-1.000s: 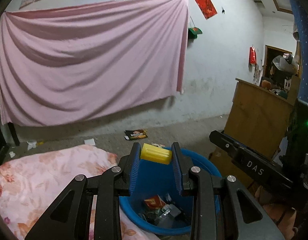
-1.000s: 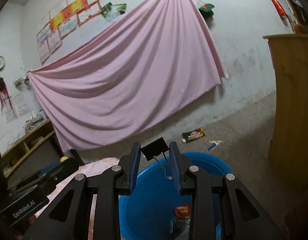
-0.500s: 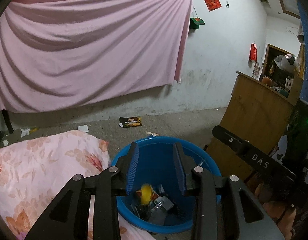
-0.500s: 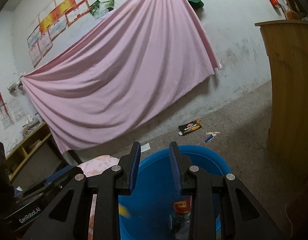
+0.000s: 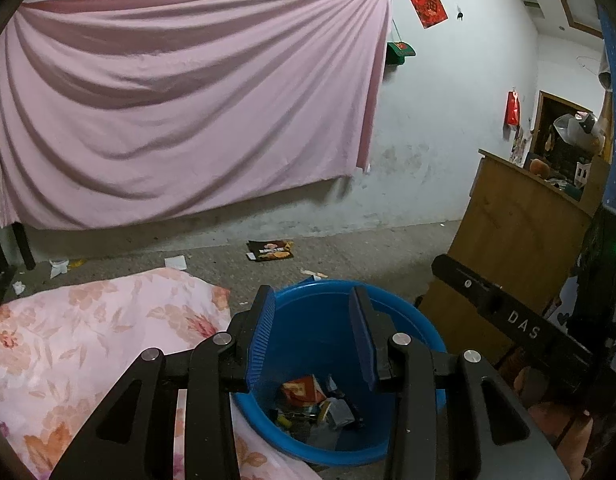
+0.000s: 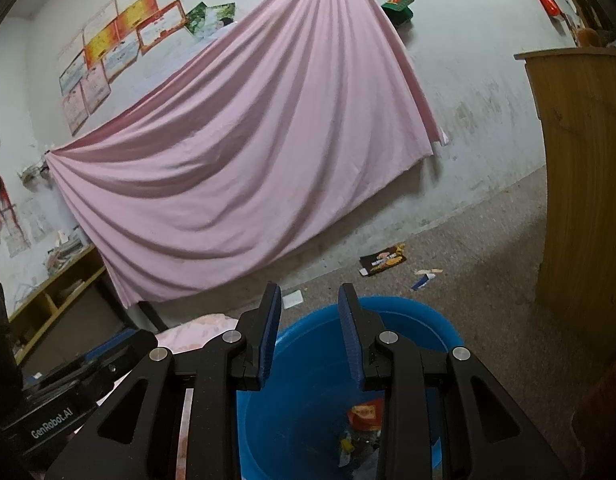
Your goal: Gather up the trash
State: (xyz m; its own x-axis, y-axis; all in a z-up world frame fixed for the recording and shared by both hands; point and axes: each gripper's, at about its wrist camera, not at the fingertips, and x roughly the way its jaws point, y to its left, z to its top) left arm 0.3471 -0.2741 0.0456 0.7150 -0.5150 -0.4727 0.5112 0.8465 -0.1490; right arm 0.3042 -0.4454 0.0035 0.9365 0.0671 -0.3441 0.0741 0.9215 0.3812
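A blue plastic bucket (image 5: 407, 312) stands on the floor below both grippers, with several scraps of trash (image 5: 315, 400) lying at its bottom. My left gripper (image 5: 311, 320) hangs open over the bucket's mouth with nothing between its fingers. My right gripper (image 6: 309, 320) is open too, above the same bucket (image 6: 427, 320), and red and yellow trash (image 6: 363, 420) shows inside. A dark snack wrapper (image 5: 270, 250) lies on the floor near the wall, seen also in the right wrist view as a wrapper (image 6: 381, 264). Small paper scraps (image 6: 425, 278) lie close to it.
A pink floral quilt (image 5: 88, 340) lies left of the bucket. A wooden cabinet (image 5: 511, 248) stands to the right. A pink sheet (image 5: 180, 112) hangs on the back wall. White paper bits (image 5: 60, 266) lie along the wall's foot. The other gripper's black body (image 5: 515, 328) crosses at right.
One second ago the left gripper held a yellow piece and the right held a black binder clip. Both were let go and dropped into the bucket. Both grippers now stand open and empty.
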